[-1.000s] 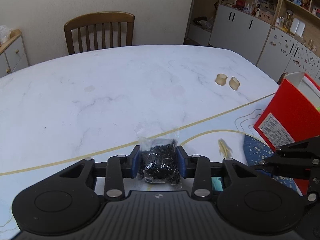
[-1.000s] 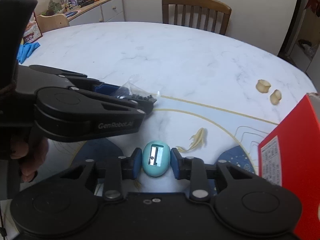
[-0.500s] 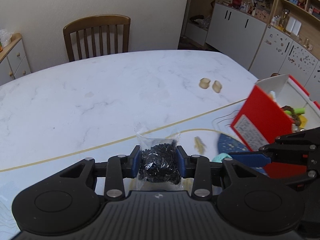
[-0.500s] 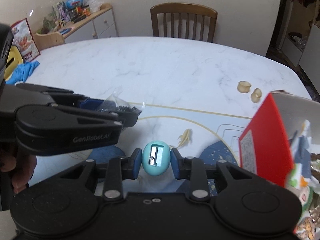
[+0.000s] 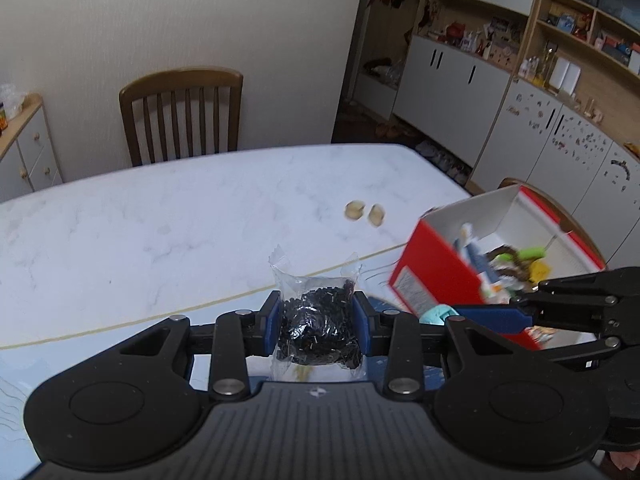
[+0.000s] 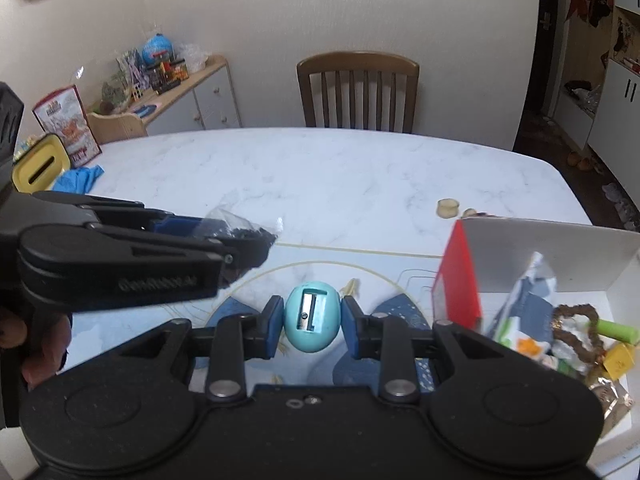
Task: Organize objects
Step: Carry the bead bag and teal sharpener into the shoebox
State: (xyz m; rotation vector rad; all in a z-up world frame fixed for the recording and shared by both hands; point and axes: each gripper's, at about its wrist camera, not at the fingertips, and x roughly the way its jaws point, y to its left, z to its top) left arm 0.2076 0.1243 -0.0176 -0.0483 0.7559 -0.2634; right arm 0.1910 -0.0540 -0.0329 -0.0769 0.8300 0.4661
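Two hand-held grippers above a white marble table (image 5: pixel 168 216), with the open red box (image 5: pixel 436 272) taken as landmark. The left gripper (image 5: pixel 316 320) is closed narrowly on a small clear bag of black beads (image 5: pixel 316 324), its blue pads pressing the bag's sides; bag and gripper are off the table, to the left of the red box. The right gripper (image 6: pixel 312 322) clamps a teal egg-shaped pencil sharpener (image 6: pixel 312 324) between its pads, blade slot facing the camera, just left of the red box and between it and the left gripper. Inside the red box lie mixed small items, among them a green cylinder (image 6: pixel 616 330) and a yellow block (image 6: pixel 618 360). Beyond the red box two pale tan rings (image 5: pixel 364 211) rest on the marble, side by side. A wooden chair (image 6: pixel 358 92) stands at the table's far edge, well apart from the red box.
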